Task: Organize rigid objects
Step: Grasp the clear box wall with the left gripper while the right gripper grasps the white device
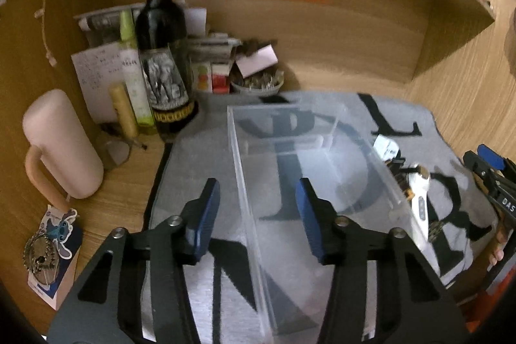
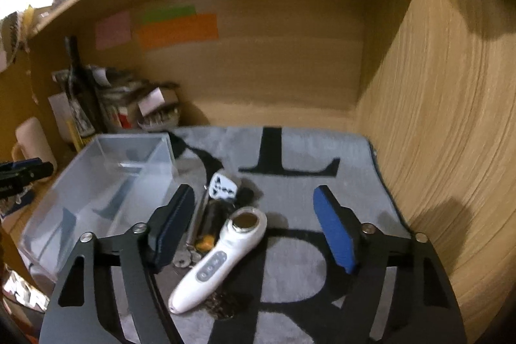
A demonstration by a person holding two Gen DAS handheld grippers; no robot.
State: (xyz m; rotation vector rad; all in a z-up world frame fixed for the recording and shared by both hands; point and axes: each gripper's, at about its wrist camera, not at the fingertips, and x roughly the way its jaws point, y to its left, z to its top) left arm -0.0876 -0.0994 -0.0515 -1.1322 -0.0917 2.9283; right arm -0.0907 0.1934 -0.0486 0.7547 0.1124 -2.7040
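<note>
A clear plastic box (image 1: 309,170) (image 2: 96,192) stands empty on a grey mat with black letters (image 2: 306,150). My left gripper (image 1: 258,215) is open, its fingers astride the box's left wall. My right gripper (image 2: 254,224) is open above a white handheld device with a gold round head (image 2: 219,257) (image 1: 419,199). Beside the device lie a white travel adapter (image 2: 222,186) (image 1: 385,147), a dark cylinder with a yellow end (image 2: 209,224) and keys (image 2: 183,258). A chain (image 2: 222,305) lies under the device's handle.
A dark wine bottle (image 1: 161,47), tubes, papers and small boxes crowd the back left corner. A pink mug (image 1: 61,144) stands at left, a keychain tag (image 1: 54,247) in front of it. Wooden walls close the back and right (image 2: 435,118).
</note>
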